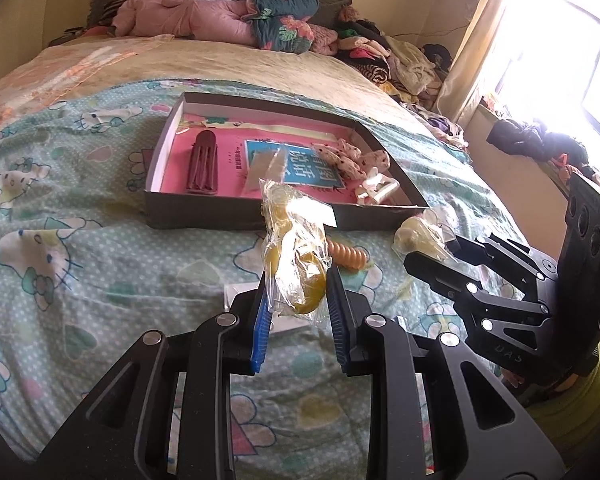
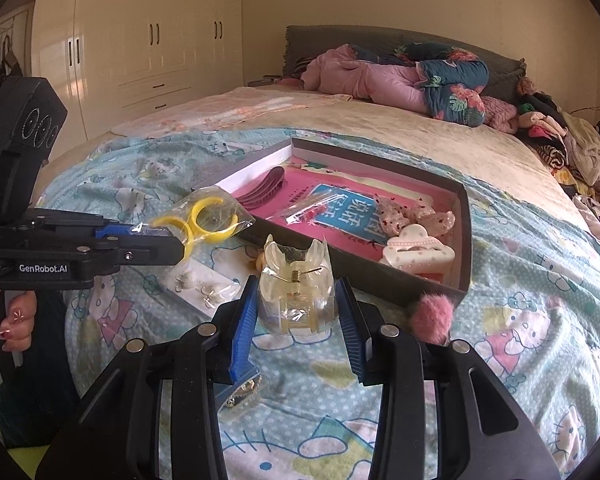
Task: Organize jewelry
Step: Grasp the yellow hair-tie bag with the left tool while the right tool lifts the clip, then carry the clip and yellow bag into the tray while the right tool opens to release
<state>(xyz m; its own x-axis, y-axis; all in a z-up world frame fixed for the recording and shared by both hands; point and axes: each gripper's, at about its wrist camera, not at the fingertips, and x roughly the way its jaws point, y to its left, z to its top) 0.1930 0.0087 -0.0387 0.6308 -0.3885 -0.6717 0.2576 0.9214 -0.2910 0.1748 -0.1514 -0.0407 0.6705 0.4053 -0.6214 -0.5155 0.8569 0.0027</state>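
My left gripper [image 1: 298, 300] is shut on a clear bag of yellow rings [image 1: 296, 248] and holds it above the bedspread, in front of the shallow dark box [image 1: 240, 216]; it also shows in the right wrist view [image 2: 172, 240] with the bag of rings [image 2: 206, 220]. My right gripper [image 2: 298, 304] is shut on a translucent cream claw hair clip [image 2: 296, 288], seen from the left view [image 1: 424, 248] beside the box's near right corner. The box [image 2: 380, 280] holds a maroon clip [image 1: 203, 166], small bags, spotted bows [image 1: 352, 158] and a white clip [image 2: 418, 250].
An earring card [image 2: 202, 286], a beige spiral hair tie [image 1: 346, 258], a pink pom-pom [image 2: 432, 318] and a gold piece [image 2: 242, 394] lie on the Hello Kitty bedspread. Folded quilts and clothes pile at the bed's head and right side. Wardrobe at left.
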